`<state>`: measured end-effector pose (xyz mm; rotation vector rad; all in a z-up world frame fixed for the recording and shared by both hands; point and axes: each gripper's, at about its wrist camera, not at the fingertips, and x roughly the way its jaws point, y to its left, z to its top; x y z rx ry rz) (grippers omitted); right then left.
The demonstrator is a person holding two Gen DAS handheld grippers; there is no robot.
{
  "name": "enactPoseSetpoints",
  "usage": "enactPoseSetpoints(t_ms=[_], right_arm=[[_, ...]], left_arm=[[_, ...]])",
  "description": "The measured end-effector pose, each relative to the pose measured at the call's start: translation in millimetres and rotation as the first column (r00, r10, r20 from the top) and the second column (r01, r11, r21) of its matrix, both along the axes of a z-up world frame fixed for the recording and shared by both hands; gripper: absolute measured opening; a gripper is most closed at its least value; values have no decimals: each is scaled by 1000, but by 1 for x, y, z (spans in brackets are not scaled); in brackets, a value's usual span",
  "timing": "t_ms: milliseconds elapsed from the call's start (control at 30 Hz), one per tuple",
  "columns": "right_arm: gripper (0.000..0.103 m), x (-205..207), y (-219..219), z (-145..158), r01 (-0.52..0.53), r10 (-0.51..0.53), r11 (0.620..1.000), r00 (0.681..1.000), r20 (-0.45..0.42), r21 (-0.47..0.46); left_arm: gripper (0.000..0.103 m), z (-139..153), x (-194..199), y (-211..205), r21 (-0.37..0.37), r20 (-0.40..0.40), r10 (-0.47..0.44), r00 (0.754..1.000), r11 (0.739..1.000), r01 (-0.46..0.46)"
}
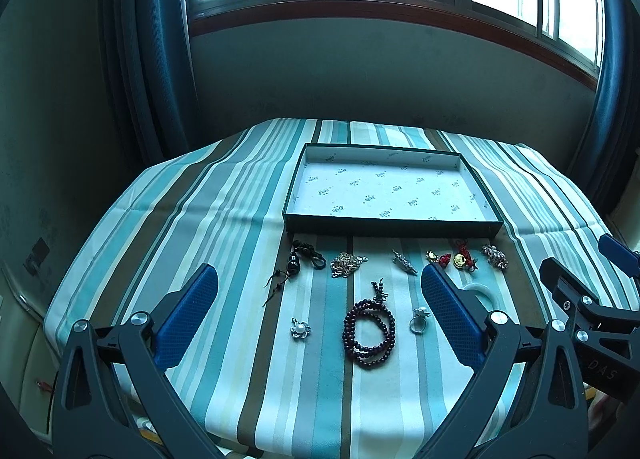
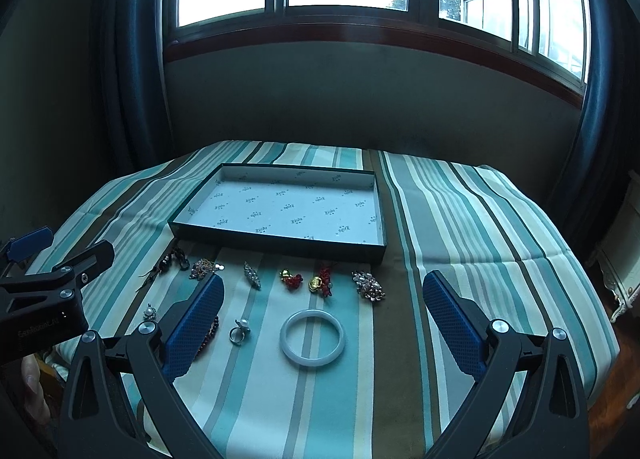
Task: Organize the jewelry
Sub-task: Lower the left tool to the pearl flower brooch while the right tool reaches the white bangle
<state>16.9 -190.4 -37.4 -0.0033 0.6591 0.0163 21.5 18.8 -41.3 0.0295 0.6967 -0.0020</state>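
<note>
A shallow dark-rimmed box [image 1: 390, 228] with white printed lining sits empty on the striped cloth; it also shows in the right wrist view [image 2: 280, 245]. Jewelry lies in front of it: a black gourd pendant [image 1: 295, 261], a chain heap [image 1: 346, 264], a brooch [image 1: 404, 262], two red-gold charms [image 2: 292, 279], a crystal cluster [image 2: 368, 285], a dark red bead bracelet [image 1: 368, 333], a pearl flower [image 1: 300, 328], a ring [image 2: 239, 332] and a white bangle [image 2: 312, 343]. My left gripper [image 1: 320, 315] is open above the beads. My right gripper [image 2: 324, 323] is open above the bangle.
The table has a blue, white and brown striped cloth [image 2: 460, 239] that drops off at the edges. A wall and window lie behind, with dark curtains [image 1: 148, 59] at both sides. White furniture [image 2: 624, 267] stands at the right.
</note>
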Motion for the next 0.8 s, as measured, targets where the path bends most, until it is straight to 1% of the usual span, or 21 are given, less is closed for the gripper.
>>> enactPoseSetpoints(t_ms=[133, 267, 333, 467, 533, 567, 633, 800], right_arm=[[99, 17, -5, -33, -16, 19, 999, 995, -99, 36], [99, 32, -9, -67, -21, 33, 998, 980, -198, 67], [98, 37, -9, -77, -26, 43, 997, 972, -230, 78], [97, 48, -7, -91, -41, 66, 995, 958, -279, 95], [90, 52, -5, -95, -51, 78, 994, 952, -295, 97], [82, 54, -3, -98, -56, 82, 994, 949, -305, 95], [81, 59, -2, -101, -60, 88, 994, 944, -319, 96], [81, 68, 2, -107, -69, 93, 994, 938, -334, 83]], left_arm=[[101, -34, 20, 10, 21, -88, 13, 996, 1000, -11], [101, -69, 36, 24, 16, -198, 40, 979, 999, -38], [101, -82, 42, 28, 21, -229, 46, 972, 999, -42], [101, -96, 50, 33, 38, -262, 53, 964, 998, -45], [97, -100, 54, 35, 31, -278, 53, 959, 998, -46], [95, -102, 56, 36, 31, -284, 53, 957, 998, -46], [92, -104, 58, 36, 28, -294, 46, 955, 999, -40], [91, -107, 61, 33, 16, -304, 21, 952, 1000, -17]])
